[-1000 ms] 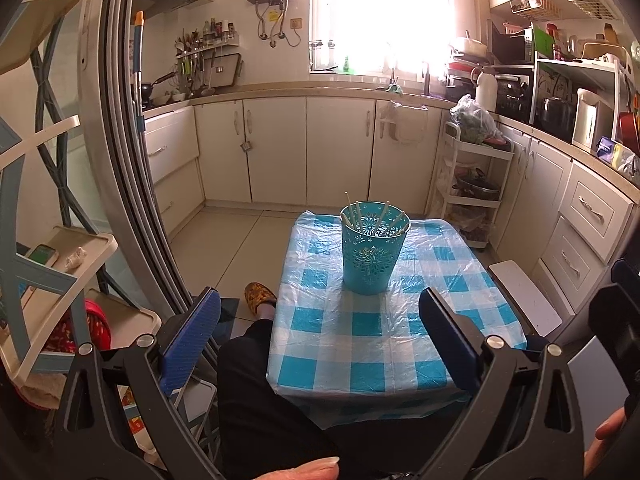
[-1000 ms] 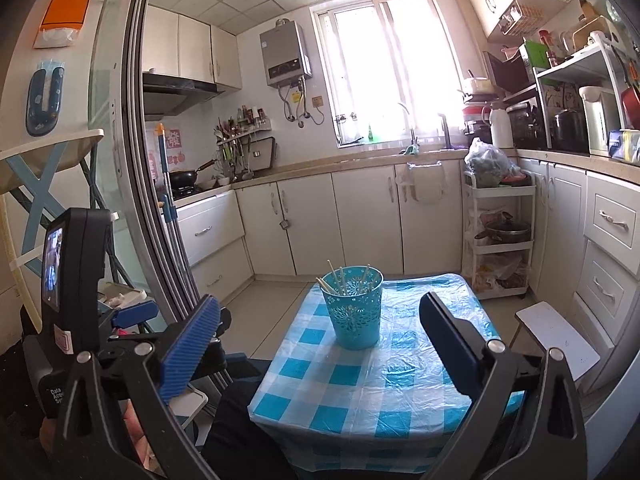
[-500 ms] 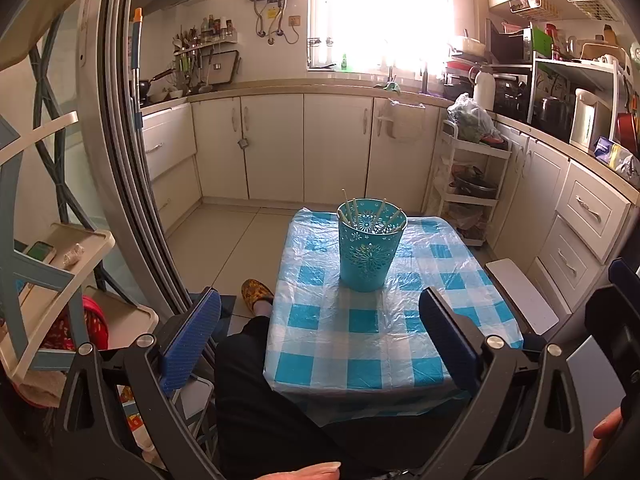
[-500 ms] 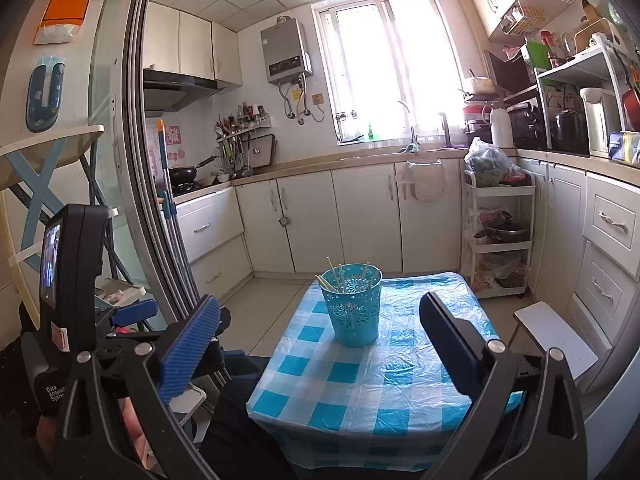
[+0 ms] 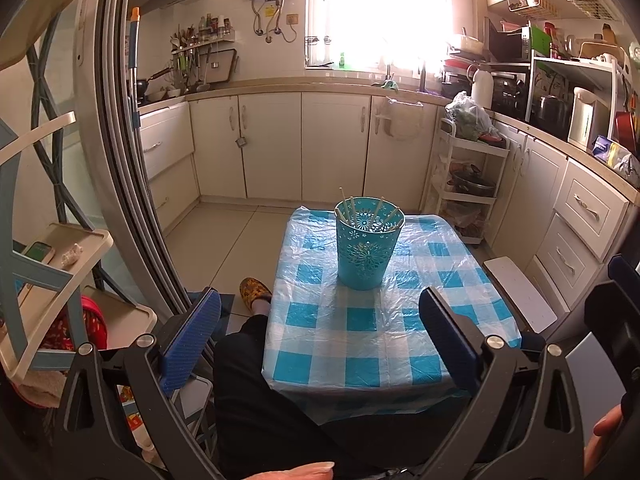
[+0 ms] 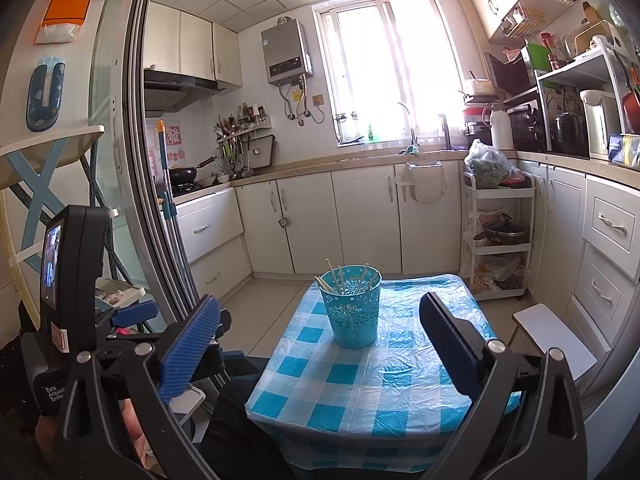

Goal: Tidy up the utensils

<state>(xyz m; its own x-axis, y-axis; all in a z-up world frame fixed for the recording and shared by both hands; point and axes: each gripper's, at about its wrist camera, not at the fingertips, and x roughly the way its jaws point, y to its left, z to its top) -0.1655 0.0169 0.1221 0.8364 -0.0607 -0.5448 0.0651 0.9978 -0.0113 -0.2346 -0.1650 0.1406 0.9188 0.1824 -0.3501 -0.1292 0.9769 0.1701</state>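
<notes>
The left claw [image 5: 320, 332] is spread wide and grasps nothing; its blue-padded fingers [image 5: 192, 340] hang above the near edge of the bench [image 5: 360, 344], over the person's lap, touching neither the cloth nor anything on it. The right claw [image 6: 320, 344] is likewise released and bare, hovering at much the same stand-off from the near edge. Straight ahead of both, roughly centred between each pair of fingers and well apart from them, stands the turquoise cup [image 5: 369, 242] on the checked plastic cover, toward the far half of the bench. In it are the chopsticks [image 5: 378, 216], standing steeply with tips fanned above the rim, so their long axes run nearly upright, leaning outward in several directions. From either wrist view the cup lies dead forward and slightly below; neither claw is clearly nearer, though the left view looks down into the cup more. No loose utensil shows on the bench, so the sorting may well be finished already.
</notes>
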